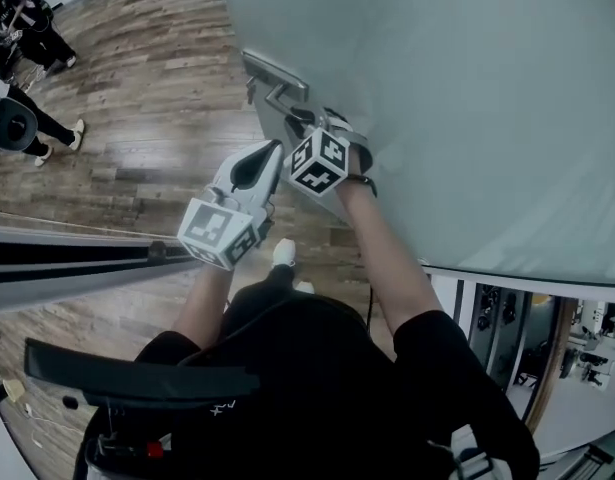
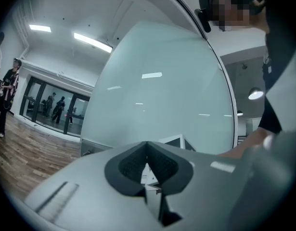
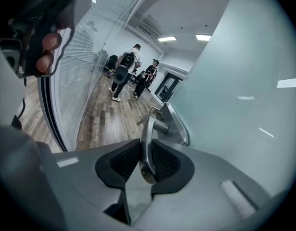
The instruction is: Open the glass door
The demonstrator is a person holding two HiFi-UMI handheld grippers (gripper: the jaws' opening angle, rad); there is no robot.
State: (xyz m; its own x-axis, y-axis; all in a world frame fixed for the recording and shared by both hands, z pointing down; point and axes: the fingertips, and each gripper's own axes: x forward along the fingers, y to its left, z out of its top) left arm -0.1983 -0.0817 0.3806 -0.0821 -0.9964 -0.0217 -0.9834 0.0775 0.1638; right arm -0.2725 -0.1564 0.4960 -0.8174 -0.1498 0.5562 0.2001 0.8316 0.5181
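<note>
Now the right gripper (image 3: pixel 146 160) is clamped on the lever handle (image 3: pixel 147 129), the left gripper (image 2: pixel 148 154) has its jaws together and empty, and next comes a steady pull on the glass door (image 1: pixel 467 88).

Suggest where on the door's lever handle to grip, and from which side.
Probably the lever handle at its free end, far from the mounting plate for leverage. Come end-on along the glass door, jaws across its flat faces; the right tongs clamp it so.

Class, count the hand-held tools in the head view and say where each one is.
2. The right tool is shut on the door handle at the edge of the glass door. The left tool, shut and empty, sits beside it, lower left. None appears hidden.
</note>
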